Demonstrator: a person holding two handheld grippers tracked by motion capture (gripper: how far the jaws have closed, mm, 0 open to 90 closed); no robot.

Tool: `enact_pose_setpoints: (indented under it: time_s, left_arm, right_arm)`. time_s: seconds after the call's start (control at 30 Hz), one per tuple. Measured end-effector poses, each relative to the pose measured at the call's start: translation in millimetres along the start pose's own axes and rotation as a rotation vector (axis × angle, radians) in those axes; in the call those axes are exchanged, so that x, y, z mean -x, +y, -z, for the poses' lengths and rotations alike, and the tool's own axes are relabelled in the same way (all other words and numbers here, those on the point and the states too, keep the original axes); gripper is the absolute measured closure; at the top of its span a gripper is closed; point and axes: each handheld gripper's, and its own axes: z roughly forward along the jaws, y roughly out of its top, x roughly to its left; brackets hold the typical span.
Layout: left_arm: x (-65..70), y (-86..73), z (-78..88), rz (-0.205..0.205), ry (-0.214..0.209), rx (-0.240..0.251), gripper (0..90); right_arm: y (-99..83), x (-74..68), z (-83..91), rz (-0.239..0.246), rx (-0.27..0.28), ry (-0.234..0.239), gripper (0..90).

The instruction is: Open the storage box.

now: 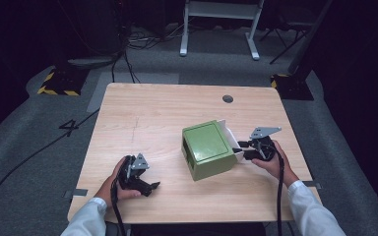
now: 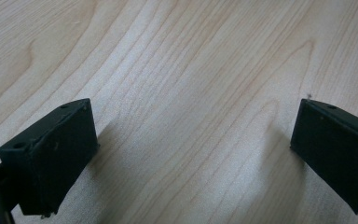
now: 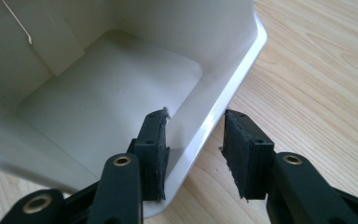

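A green box (image 1: 209,147) with a white inside lies on its side right of the table's middle, its mouth turned to the right. My right gripper (image 1: 242,150) is at that mouth. In the right gripper view its jaws straddle one white wall (image 3: 242,60) of the box (image 3: 98,93): one pad is inside against the wall, and the other is outside with a thin gap to the rim. My left gripper (image 1: 152,187) rests near the table's front left. Its jaws (image 2: 193,149) stand wide open over bare wood.
The wooden table (image 1: 142,118) has a round grey cable hole (image 1: 228,99) at the back right. The box stands close to the right edge. Beyond the table are floor cables, a white desk frame (image 1: 216,19) and a yellow-black striped base (image 1: 59,83).
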Motion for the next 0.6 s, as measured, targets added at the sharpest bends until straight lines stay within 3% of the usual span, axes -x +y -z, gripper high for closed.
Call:
enact_pose_setpoints:
  time_s: [0.37, 0.6]
  left_arm:
    - [0.1, -0.2, 0.1, 0.0, 0.0, 0.0, 0.5]
    - [0.1, -0.2, 0.0, 0.001, 0.0, 0.001, 0.5]
  right_arm:
    - [-15.9, 22.2, 18.8, -0.045, 0.008, -0.052, 67.0]
    - [-19.3, 27.9, 21.1, -0.057, 0.014, -0.057, 67.4]
